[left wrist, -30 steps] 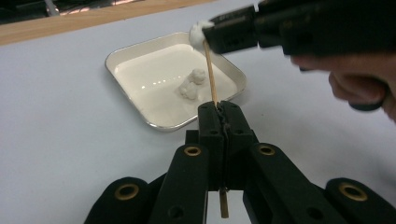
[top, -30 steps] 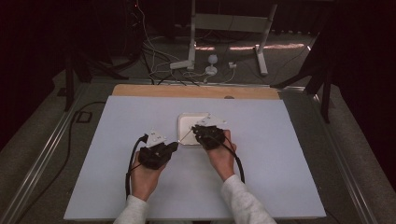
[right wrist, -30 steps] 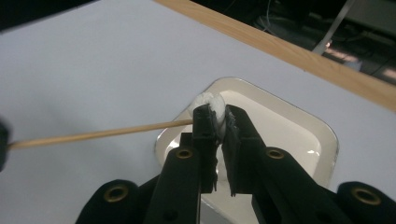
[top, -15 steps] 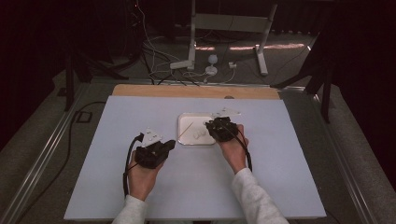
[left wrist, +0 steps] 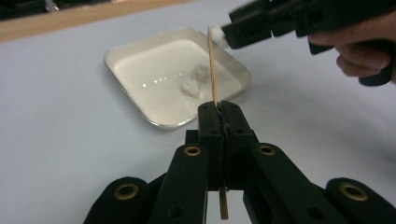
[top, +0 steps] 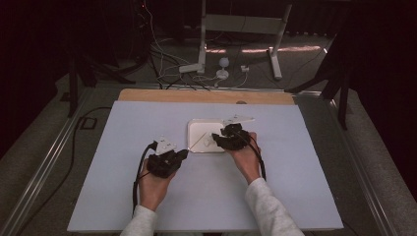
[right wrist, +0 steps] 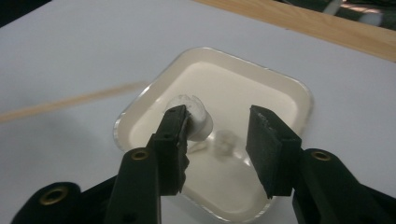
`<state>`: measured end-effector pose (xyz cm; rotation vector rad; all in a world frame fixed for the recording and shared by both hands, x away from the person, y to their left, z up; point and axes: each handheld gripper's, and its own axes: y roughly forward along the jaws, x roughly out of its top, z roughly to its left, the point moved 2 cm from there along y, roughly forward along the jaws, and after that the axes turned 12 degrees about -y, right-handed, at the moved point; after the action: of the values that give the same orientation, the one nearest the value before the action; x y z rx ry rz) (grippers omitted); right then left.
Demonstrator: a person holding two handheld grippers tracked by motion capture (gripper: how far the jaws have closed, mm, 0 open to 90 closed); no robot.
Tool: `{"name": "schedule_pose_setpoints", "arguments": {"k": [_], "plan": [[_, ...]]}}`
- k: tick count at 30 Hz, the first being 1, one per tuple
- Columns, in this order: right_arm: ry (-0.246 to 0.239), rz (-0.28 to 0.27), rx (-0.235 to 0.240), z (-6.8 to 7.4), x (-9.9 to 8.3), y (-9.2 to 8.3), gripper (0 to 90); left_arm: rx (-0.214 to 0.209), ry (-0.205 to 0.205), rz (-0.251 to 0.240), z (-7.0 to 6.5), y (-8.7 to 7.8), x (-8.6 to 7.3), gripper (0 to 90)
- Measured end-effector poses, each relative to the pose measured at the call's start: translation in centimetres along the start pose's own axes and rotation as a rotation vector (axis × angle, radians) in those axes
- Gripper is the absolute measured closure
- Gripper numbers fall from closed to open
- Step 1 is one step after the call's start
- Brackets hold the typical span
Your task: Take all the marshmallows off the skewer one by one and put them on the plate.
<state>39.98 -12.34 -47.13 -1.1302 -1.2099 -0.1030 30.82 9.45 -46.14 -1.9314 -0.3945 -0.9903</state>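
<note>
Right gripper (top: 215,137) is shifted rightward from the tray's (top: 196,147) middle toward its right edge; its jaws have just been opening, a marshmallow (right wrist: 194,116) stuck against one pad.

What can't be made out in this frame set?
- Left gripper view: the skewer's lower end is cut off behind the left gripper.
- Right gripper view: whether the white piece still sticks to the right gripper; one jaw covers it.
- High view: pieces in the tray are too small.
</note>
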Motion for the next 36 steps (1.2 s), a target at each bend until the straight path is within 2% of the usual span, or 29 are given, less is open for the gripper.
{"name": "schedule_pose_setpoints", "arguments": {"k": [3, 9, 12, 14, 18, 22, 28, 30, 36], "plan": [[-0.008, -0.009, 0.02, 0.4, 0.1, 0.0, 57.0, 0.009, 0.0, 0.016, -0.1, 0.6, -0.2, 89.8], [0.009, -0.024, 0.049, 0.4, 0.0, -0.1, 56.8, 0.01, 0.011, 0.03, -0.2, 0.9, -0.3, 89.8], [0.015, -0.032, 0.043, 0.3, 0.1, -0.2, 57.2, 0.015, 0.028, 0.04, -0.5, 1.3, -0.5, 89.8], [0.01, -0.019, 0.017, 0.2, 0.0, -0.1, 57.4, 0.018, 0.026, 0.041, -0.6, 1.4, -0.5, 89.8], [0.02, -0.027, 0.026, 0.0, -0.2, -0.4, 54.9, 0.02, 0.017, 0.031, -0.4, 1.3, -0.4, 89.8], [0.015, -0.067, 0.069, 0.0, -0.4, -1.2, 47.2, 0.027, 0.01, 0.009, -0.4, 1.0, 0.1, 89.7], [0.014, -0.127, 0.122, 0.1, -0.7, -3.1, 23.6, 0.033, -0.008, -0.028, -0.4, 0.9, 0.9, 89.6], [0.008, -0.139, 0.126, 0.1, -0.8, -3.6, 16.7, 0.037, -0.009, -0.035, -0.4, 1.0, 1.3, 89.6], [0.003, -0.148, 0.128, -0.2, -1.4, -4.7, 7.1, 0.051, -0.034, -0.077, -0.1, 1.3, 2.2, 89.6]]}}
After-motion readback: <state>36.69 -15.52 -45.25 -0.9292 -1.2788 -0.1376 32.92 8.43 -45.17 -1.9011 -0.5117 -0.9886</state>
